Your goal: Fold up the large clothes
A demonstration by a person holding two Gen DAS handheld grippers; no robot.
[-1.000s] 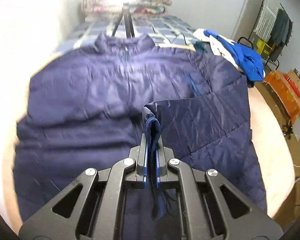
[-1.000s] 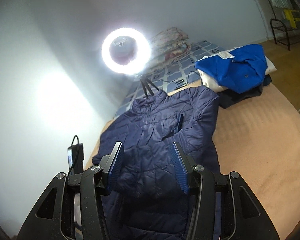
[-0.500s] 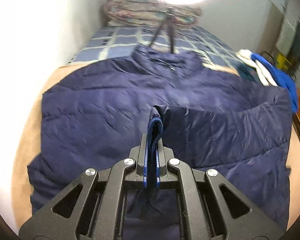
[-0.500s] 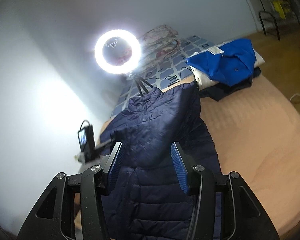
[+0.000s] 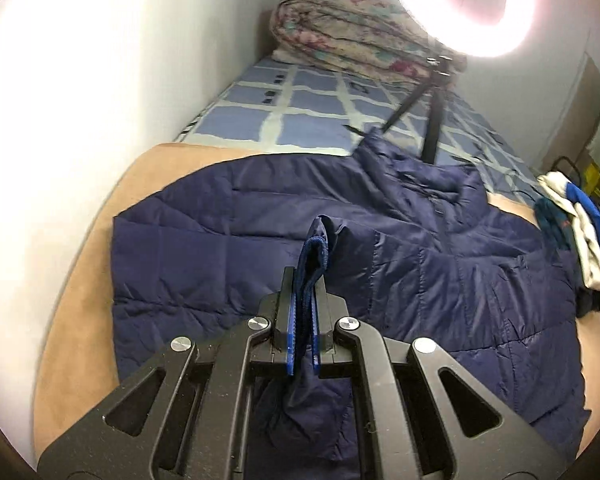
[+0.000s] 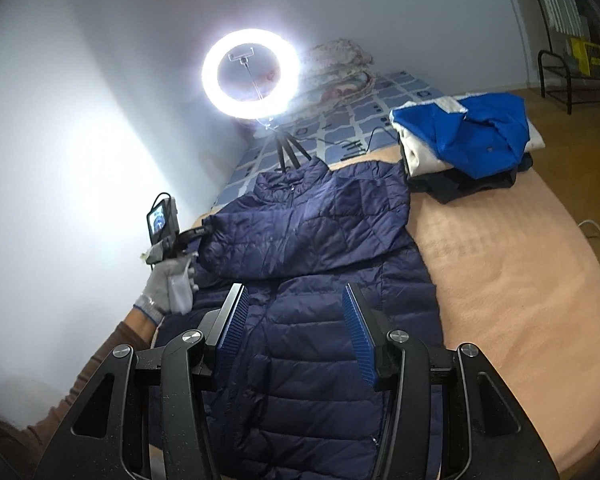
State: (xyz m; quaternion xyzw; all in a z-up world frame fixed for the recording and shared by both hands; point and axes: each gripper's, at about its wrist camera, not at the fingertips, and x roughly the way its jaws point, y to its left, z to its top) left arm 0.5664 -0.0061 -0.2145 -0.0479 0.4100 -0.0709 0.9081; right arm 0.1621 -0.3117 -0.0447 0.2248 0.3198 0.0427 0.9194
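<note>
Sleeve cuff (image 5: 314,258) clamped in left tongs (image 5: 303,312), drawn across navy jacket (image 6: 320,240) for fold; right tongs (image 6: 296,324) held apart, lower centre.

We see a quilted jacket (image 6: 320,240) of slightly glossy cloth ahead of our right gripper (image 6: 296,320), whose matt black plastic fingers carry ribbed blue pads (image 6: 358,328); beneath lies a soft, matt peach blanket (image 6: 500,280).

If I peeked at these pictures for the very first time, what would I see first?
Probably the glowing ring light on its tripod at the far end of the bed. Next, the big navy puffer jacket spread across the tan blanket, one sleeve cuff pinched in the left tongs. A bright blue garment tops a pile beside it.
</note>
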